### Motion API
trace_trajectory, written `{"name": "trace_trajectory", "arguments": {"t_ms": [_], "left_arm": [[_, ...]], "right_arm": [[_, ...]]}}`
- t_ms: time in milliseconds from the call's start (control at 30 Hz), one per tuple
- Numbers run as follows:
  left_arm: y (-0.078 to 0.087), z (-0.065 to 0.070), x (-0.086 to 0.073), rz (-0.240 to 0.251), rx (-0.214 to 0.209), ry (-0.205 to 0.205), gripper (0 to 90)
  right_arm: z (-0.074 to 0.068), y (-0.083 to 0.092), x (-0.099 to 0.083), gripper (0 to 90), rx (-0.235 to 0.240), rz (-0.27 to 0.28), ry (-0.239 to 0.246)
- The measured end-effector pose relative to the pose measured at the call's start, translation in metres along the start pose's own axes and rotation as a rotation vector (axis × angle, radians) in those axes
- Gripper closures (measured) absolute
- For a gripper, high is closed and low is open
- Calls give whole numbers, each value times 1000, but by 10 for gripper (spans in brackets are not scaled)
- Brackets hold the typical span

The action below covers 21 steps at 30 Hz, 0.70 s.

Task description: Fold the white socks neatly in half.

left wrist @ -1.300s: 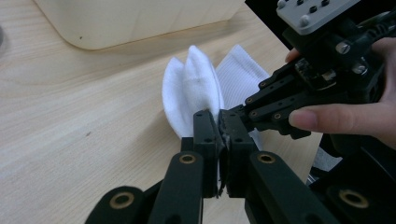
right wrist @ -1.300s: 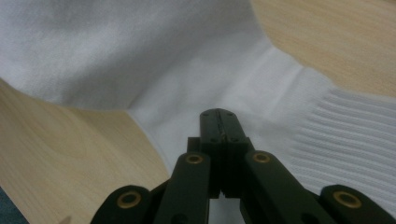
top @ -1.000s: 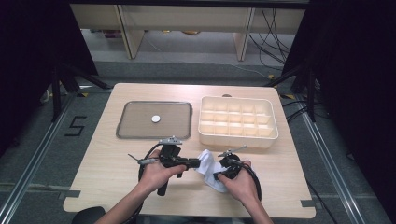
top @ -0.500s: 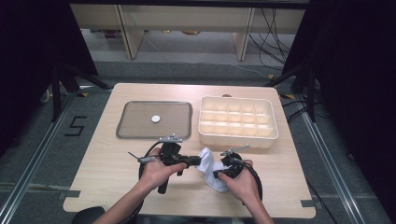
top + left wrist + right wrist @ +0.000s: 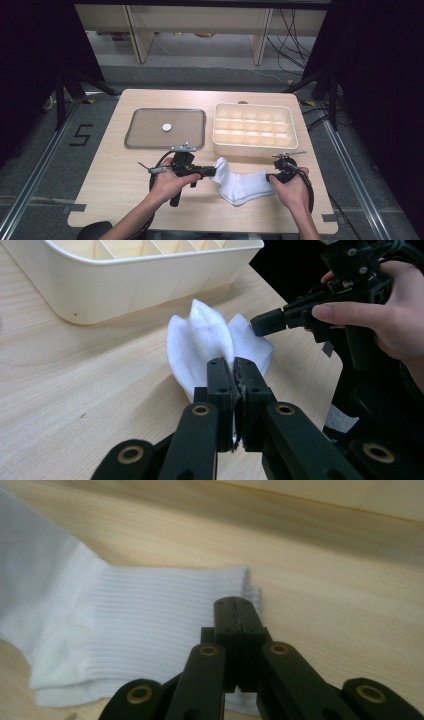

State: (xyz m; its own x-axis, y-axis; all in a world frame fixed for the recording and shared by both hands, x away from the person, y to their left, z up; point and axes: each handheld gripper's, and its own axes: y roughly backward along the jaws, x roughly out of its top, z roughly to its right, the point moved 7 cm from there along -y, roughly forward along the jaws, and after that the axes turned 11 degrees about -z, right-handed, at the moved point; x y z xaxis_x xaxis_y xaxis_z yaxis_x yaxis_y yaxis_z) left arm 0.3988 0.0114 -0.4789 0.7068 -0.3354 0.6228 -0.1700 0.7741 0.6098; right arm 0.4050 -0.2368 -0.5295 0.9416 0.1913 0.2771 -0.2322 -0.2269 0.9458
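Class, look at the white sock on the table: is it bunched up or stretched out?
Stretched out. The white sock lies flat on the table, pulled between the left gripper and the right gripper, each shut on one end.

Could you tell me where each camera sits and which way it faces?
High view: above the person's side, facing forward and down on the table; both forearms, left gripper, right gripper.
Left gripper view: on the left gripper, along its shut jaws pinching the sock; the other hand too.
Right gripper view: along shut jaws on the sock's ribbed cuff.
All share the sock.
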Motion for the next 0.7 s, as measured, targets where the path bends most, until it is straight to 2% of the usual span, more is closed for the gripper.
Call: {"name": "trace_trajectory", "arguments": {"t_ms": [33, 100, 200, 233, 267, 300, 433, 500, 533, 567, 667, 700], "left_arm": [[0, 0, 0, 1, 1, 0, 864], [0, 0, 1, 2, 2, 1, 864], [0, 1, 1, 0, -8, -7, 864], [0, 1, 1, 1, -7, -9, 864], [0, 1, 2, 11, 6, -7, 864], [1, 1, 2, 5, -3, -11, 864], [2, 1, 3, 4, -3, -8, 863], [2, 1, 3, 10, 6, -6, 864], [2, 1, 3, 9, -2, -8, 863], [2, 1, 3, 8, -2, -9, 863], [2, 1, 3, 5, -2, -15, 863], [1, 1, 3, 4, -1, -18, 863]], "right_arm": [[4, -1, -1, 900, 2, 7, 31], [4, -3, -2, 900, -1, -9, -2], [5, -4, -3, 900, 1, -11, 1], [1, -3, -2, 900, 7, -14, -33], [4, -3, -2, 900, -7, -12, -6], [7, -3, -1, 900, -19, -3, 30], [7, -3, -1, 900, -22, -9, 21], [9, -1, -1, 900, -40, -3, 0], [12, 0, -2, 900, -50, -3, -4], [15, 0, -1, 900, -51, 10, 1], [17, -2, -5, 900, -55, -22, 1], [17, -2, -6, 900, -46, -20, 22]]}}
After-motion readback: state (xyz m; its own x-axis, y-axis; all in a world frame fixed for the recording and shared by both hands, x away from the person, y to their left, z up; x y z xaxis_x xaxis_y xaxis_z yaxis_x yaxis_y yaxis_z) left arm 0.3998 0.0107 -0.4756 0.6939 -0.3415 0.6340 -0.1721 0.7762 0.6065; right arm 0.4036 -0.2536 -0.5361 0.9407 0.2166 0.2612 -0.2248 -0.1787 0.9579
